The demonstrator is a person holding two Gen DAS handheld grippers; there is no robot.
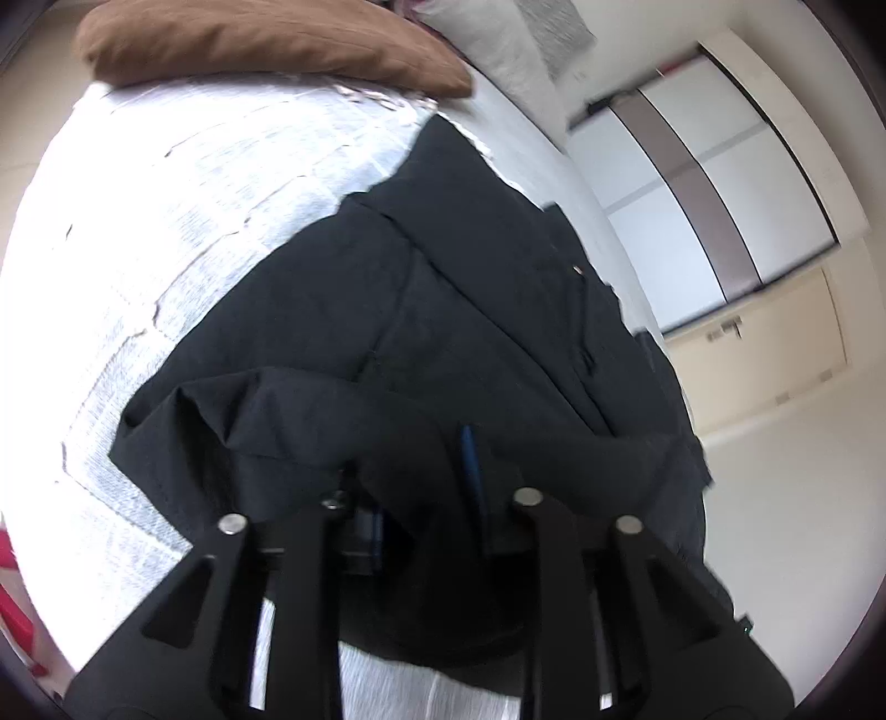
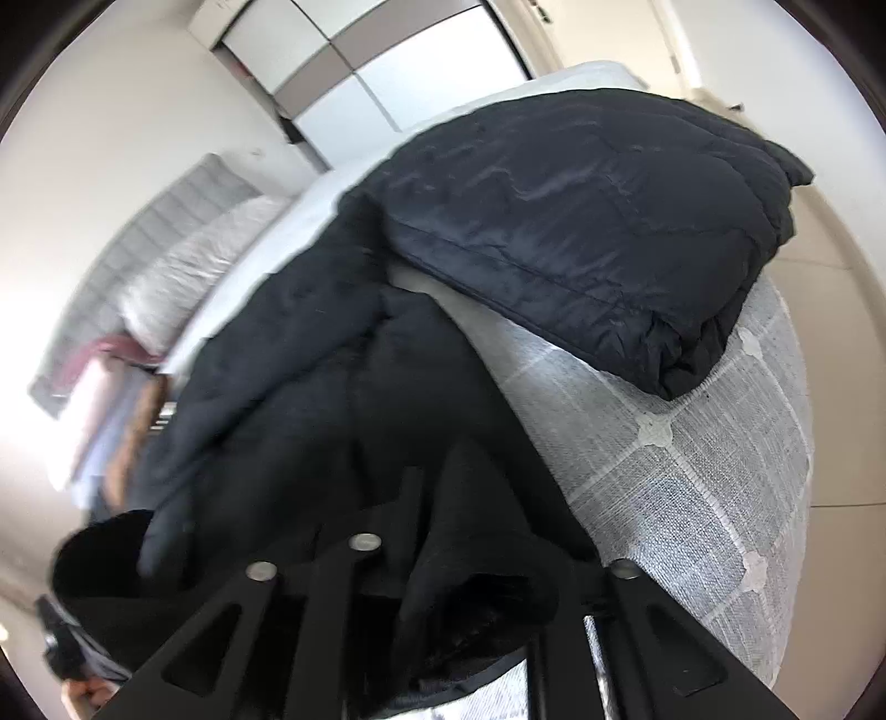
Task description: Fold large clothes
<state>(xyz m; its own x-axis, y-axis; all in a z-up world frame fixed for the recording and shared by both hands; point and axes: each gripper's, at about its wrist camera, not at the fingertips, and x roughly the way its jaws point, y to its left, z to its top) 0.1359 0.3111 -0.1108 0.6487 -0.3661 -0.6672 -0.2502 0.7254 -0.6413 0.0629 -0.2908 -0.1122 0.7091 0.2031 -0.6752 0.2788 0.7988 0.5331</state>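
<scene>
A large black coat lies spread on a white quilted mattress. My left gripper is shut on a bunched edge of the coat, which drapes over its fingers; a blue pad edge shows through the cloth. In the right wrist view the same black coat covers my right gripper, which is shut on a fold of it. The fingertips of both grippers are hidden by cloth.
A folded black puffer jacket lies further along the mattress. A brown pillow sits at the far end. A wardrobe with sliding doors stands beyond the bed. Stacked clothes lie at the left.
</scene>
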